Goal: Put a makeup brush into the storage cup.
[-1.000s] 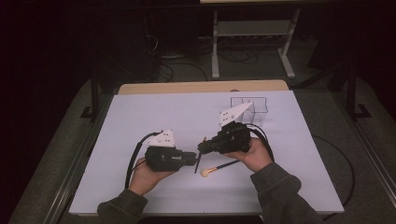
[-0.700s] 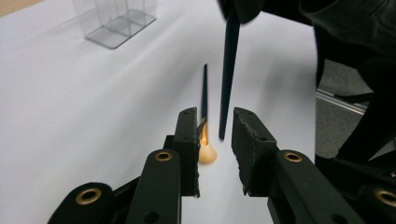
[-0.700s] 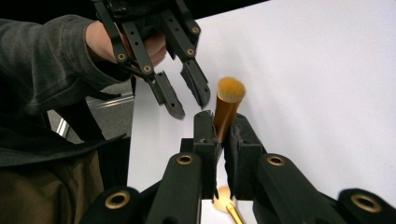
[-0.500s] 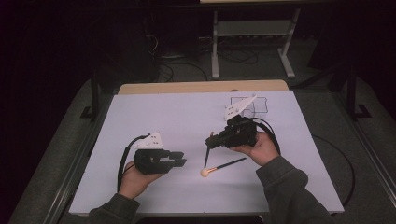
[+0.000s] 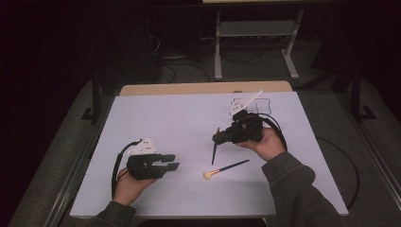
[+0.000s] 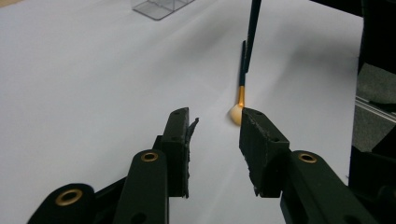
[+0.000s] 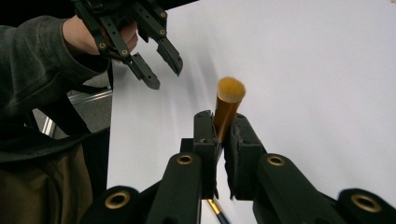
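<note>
My right gripper (image 5: 218, 137) (image 7: 222, 120) is shut on a brush by its gold ferrule (image 7: 225, 116). The orange bristle head (image 7: 230, 89) sticks out past the jaws, and the dark handle (image 5: 213, 154) hangs down toward the table. A second brush (image 5: 227, 168) lies flat on the white table, its pale head (image 6: 235, 113) just beyond my left gripper (image 6: 215, 119). That left gripper (image 5: 171, 161) sits low at the near left. Its jaws have just been opening and stand apart with nothing between them.
A clear plastic box (image 5: 257, 105) (image 6: 161, 7) stands on the white table sheet (image 5: 165, 118) behind the right hand. Both of the person's forearms come in over the near edge. Dark floor, cables and a metal stand lie beyond the table's far edge.
The two grippers, close together at the middle a second ago, have drawn apart. The left went toward the near left and its jaws opened. The right moved right and back with the brush.
</note>
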Tool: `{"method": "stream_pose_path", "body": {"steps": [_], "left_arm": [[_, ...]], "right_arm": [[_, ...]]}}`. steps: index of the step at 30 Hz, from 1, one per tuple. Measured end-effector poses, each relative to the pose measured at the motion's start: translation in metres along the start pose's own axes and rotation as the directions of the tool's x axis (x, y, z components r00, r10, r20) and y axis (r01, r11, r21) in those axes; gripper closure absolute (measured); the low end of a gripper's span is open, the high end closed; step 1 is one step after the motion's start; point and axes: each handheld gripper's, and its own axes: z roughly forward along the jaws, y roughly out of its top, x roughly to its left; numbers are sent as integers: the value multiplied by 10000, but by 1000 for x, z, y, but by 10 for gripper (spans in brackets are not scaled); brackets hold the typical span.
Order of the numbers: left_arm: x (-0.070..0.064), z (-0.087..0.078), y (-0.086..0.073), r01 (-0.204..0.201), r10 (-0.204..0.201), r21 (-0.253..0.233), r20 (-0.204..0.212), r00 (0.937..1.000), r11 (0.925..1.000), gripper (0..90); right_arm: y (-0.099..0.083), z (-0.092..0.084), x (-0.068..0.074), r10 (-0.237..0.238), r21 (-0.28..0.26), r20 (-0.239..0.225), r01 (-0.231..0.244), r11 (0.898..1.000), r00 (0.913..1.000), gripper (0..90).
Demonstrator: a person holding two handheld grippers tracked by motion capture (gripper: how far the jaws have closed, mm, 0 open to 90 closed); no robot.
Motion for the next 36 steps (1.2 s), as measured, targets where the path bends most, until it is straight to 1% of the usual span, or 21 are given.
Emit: {"method": "stream_pose_path", "body": {"steps": [2, 4, 5, 8, 9, 11, 13, 14, 16, 18, 22, 24, 27, 28, 30, 31, 32, 34, 35, 36], "left_arm": [[1, -1, -2, 102, -101, 35, -84, 9999, 9999, 612], [1, -3, -4, 146, -146, 24, -141, 9998, 9999, 606], [2, -3, -4, 141, -140, 46, -163, 9998, 9999, 603], [3, -4, -6, 138, -137, 38, -240, 9996, 9999, 595], [2, -4, -7, 198, -197, 45, -265, 9995, 9998, 591], [3, -5, -8, 98, -96, 60, -329, 9994, 9999, 590], [2, -6, -8, 129, -126, 91, -354, 9993, 9999, 586], [2, -6, -9, 158, -154, 87, -379, 9992, 9998, 584], [3, -7, -9, 115, -111, 91, -419, 9991, 9999, 579], [4, -9, -10, 219, -215, 72, -448, 9988, 9997, 576], [6, -10, -12, 262, -259, 53, -514, 9983, 9996, 568], [6, -10, -13, 328, -323, 77, -556, 9979, 9994, 561], [8, -12, -13, 269, -263, 92, -585, 9979, 9996, 553], [8, -12, -13, 362, -358, 46, -596, 9976, 9993, 552], [9, -13, -14, 372, -368, 53, -639, 9973, 9993, 550], [10, -13, -14, 355, -351, 51, -636, 9974, 9994, 549], [10, -14, -14, 361, -358, 42, -623, 9974, 9993, 550], [10, -15, -15, 411, -409, 20, -660, 9970, 9992, 550], [10, -15, -15, 419, -418, 3, -660, 9969, 9991, 549], [11, -16, -15, 397, -394, 28, -678, 9969, 9992, 549]], "right_arm": [[1, -2, -2, -2, 38, 80, 2, 10000, 10000, 829], [2, -4, -3, 92, 11, 125, -92, 10000, 9999, 829], [2, -5, -5, 11, 48, 166, -12, 10000, 9999, 829], [5, -7, -7, 149, 115, 224, -152, 9998, 9996, 829], [5, -8, -8, 142, 142, 290, -146, 9998, 9995, 829], [7, -11, -10, 108, 166, 396, -114, 9998, 9992, 829], [8, -13, -13, 114, 162, 484, -122, 9998, 9988, 829], [9, -14, -13, 255, 146, 447, -262, 9996, 9987, 829], [10, -16, -15, 170, 193, 570, -182, 9996, 9982, 829], [11, -18, -17, 212, 182, 655, -224, 9996, 9976, 829], [13, -22, -21, 217, 192, 776, -233, 9995, 9967, 829], [14, -24, -22, 226, 243, 809, -247, 9994, 9965, 829], [17, -26, -24, 168, 238, 860, -189, 9995, 9962, 829], [18, -28, -25, 169, 259, 889, -193, 9995, 9959, 829], [20, -30, -27, 187, 264, 900, -212, 9994, 9958, 829], [21, -32, -28, 104, 280, 964, -131, 9995, 9953, 829], [22, -33, -28, 178, 272, 974, -205, 9994, 9951, 829], [24, -35, -30, 158, 293, 1036, -189, 9994, 9945, 829], [25, -36, -31, 84, 328, 1075, -120, 9994, 9942, 829], [26, -36, -32, 182, 295, 1073, -215, 9993, 9941, 829]]}}
